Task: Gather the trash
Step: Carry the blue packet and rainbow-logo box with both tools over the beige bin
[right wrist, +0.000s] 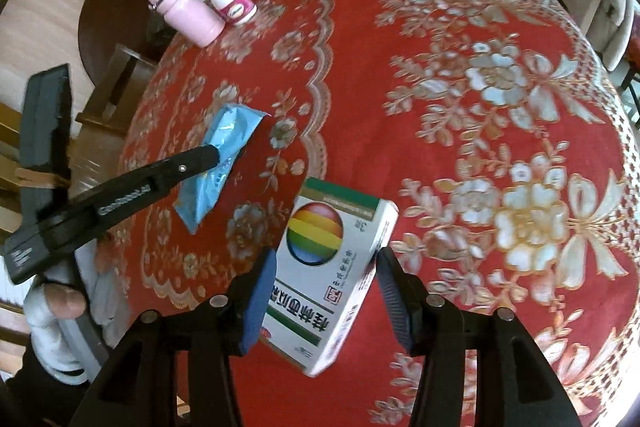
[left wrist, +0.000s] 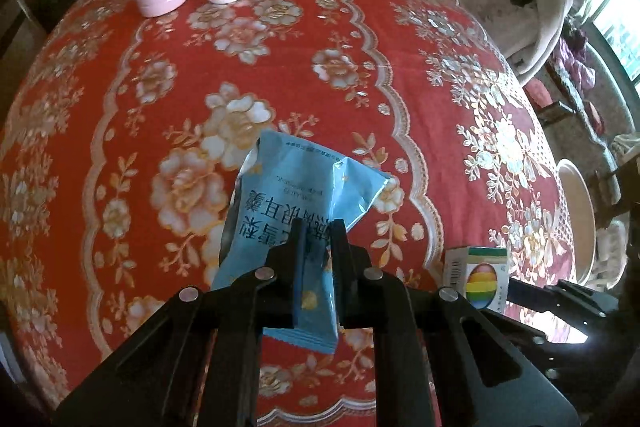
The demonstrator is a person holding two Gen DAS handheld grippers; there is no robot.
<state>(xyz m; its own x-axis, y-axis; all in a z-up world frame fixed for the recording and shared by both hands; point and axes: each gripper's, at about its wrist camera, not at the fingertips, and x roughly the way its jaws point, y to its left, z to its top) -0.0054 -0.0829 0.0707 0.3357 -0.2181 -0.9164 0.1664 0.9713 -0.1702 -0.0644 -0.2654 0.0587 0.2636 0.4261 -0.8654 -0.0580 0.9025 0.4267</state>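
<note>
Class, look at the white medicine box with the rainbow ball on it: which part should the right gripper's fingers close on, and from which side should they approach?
Grip the white box across its two long narrow side walls, near mid-length, approaching from its near end. It already sits between the right gripper, whose fingers face those flat sides.

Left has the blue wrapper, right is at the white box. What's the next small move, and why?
Probably close the right hand-held gripper on the white box. The box sits between its pads, but a gap shows at the right pad, so it is not clamped yet. The left hand-held gripper is already shut on the blue wrapper, so that side can wait.
</note>
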